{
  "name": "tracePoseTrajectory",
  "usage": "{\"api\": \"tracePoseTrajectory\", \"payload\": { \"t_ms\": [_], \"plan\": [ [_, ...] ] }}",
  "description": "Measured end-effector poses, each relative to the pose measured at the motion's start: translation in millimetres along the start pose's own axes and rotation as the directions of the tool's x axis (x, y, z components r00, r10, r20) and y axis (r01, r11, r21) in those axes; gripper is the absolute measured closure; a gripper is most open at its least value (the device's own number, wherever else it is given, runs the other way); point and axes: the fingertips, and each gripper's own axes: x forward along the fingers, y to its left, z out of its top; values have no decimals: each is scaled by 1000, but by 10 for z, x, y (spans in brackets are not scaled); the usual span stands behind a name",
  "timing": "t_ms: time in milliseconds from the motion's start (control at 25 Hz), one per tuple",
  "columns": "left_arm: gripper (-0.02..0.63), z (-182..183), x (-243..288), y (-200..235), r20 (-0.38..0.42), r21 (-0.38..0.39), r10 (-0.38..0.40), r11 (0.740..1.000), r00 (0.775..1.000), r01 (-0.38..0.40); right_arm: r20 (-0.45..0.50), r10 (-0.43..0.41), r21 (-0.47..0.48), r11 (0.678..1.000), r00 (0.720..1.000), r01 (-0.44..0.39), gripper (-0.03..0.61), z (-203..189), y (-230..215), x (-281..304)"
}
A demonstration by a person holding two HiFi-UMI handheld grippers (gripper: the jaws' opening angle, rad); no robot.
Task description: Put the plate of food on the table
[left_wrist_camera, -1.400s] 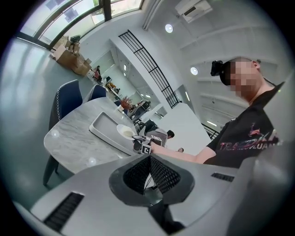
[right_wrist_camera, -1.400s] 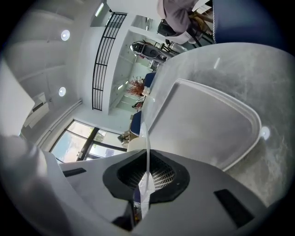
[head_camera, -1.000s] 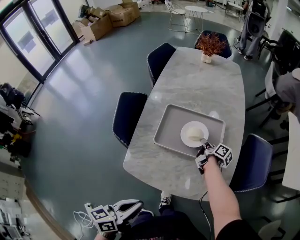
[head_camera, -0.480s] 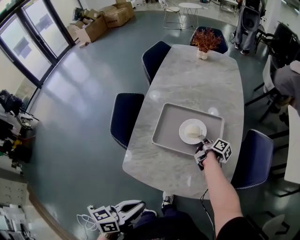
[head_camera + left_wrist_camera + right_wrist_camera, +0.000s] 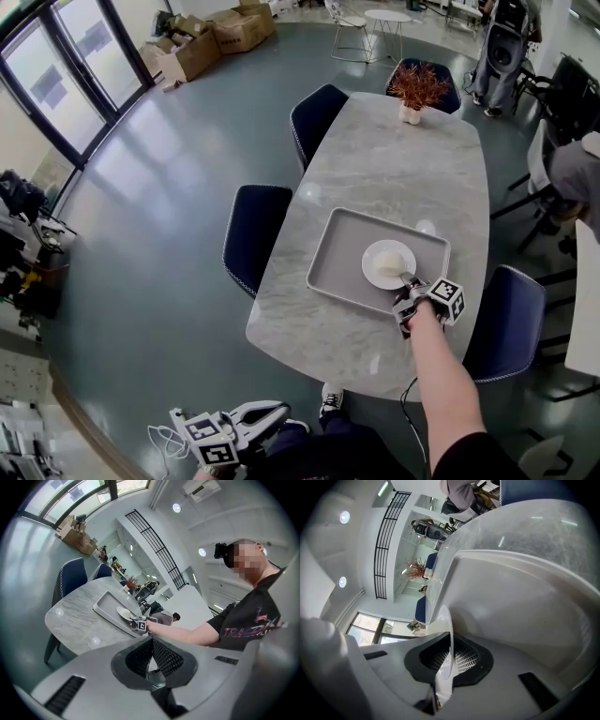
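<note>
Gripping the white plate (image 5: 374,272) by its near rim, the right gripper (image 5: 408,287) sits lower right of centre in the head view. The right gripper view shows the thin rim edge-on, pinched between both pads, jaws closed down on it. The plate carries a pale lump of food (image 5: 392,263) and lies in the right half of the grey tray (image 5: 339,251), on the marble table (image 5: 394,169). Can't tell whether the plate is lifted or resting on the tray floor. The left gripper (image 5: 270,413) is low at the bottom left of the frame, off the table and well apart from the tray. Its own view shows jaws pressed together, nothing between them. Dark blue chairs (image 5: 255,232) stand along the table edges, with a vase of dried plant (image 5: 416,94) at the table's upper end. Cardboard boxes (image 5: 211,42) are on the floor, upper left.
</note>
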Motion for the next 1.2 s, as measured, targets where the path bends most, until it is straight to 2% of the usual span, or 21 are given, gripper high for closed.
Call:
{"api": "tracePoseTrajectory", "payload": {
  "t_ms": [440,640,1000,1120,1200],
  "plan": [
    [606,-41,-19,29,6,-13,9,1000,1000,-9,-37,-139,-67,988,990,136,554,-21,-88,34],
    [606,13,-12,-11,1,-2,-1,1000,1000,1,-49,-226,-151,965,973,217,538,-53,-107,-24],
    [606,-19,1,-12,4,-10,-16,1000,1000,16,-53,-322,-267,917,945,298,503,30,-169,-109],
    [606,-18,-31,-8,11,-11,-22,1000,1000,22,-26,-316,-292,910,948,296,503,90,-115,-188],
    [606,7,-53,0,11,-7,-28,1000,1000,28,-1,-259,-317,916,966,245,505,108,13,-264]
  ]
}}
